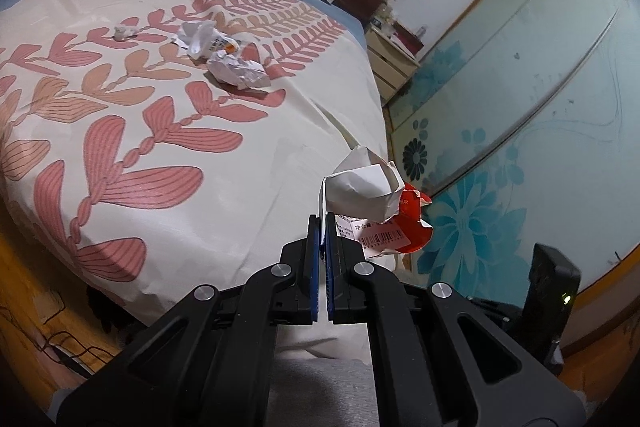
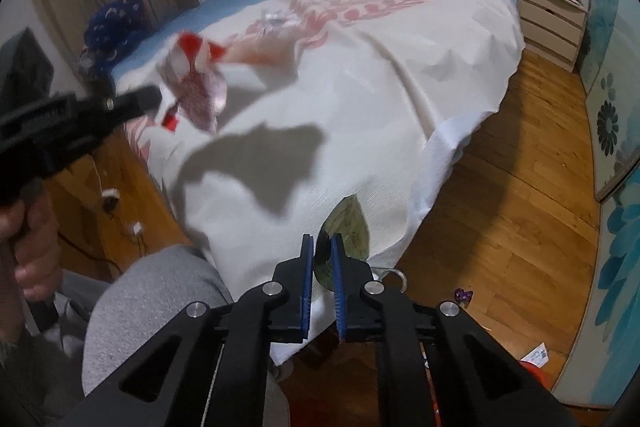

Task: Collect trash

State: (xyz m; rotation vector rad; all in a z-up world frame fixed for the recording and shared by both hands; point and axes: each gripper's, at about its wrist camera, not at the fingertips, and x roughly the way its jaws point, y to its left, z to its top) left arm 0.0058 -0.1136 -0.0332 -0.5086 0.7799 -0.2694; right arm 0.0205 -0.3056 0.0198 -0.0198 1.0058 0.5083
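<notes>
My left gripper (image 1: 323,225) is shut on a bundle of trash, a crumpled white paper (image 1: 362,187) with a red printed wrapper (image 1: 404,227) behind it, held above the bed's near corner. The right wrist view shows that gripper (image 2: 154,95) at the left with the same red and white bundle (image 2: 196,79), blurred. My right gripper (image 2: 322,245) is at the bed's foot edge, and its blue pads pinch a green wrapper (image 2: 348,227). More crumpled papers (image 1: 238,69) (image 1: 200,37) and a small paper ball (image 1: 124,31) lie on the leaf-patterned bedspread (image 1: 160,131).
A wooden floor (image 2: 500,187) runs along the bed's right side, with a small purple scrap (image 2: 464,294) on it. A drawer nightstand (image 2: 552,23) and flowered sliding doors (image 1: 520,107) stand to the right. A person's hand (image 2: 32,239) and grey trouser leg (image 2: 152,299) are close below.
</notes>
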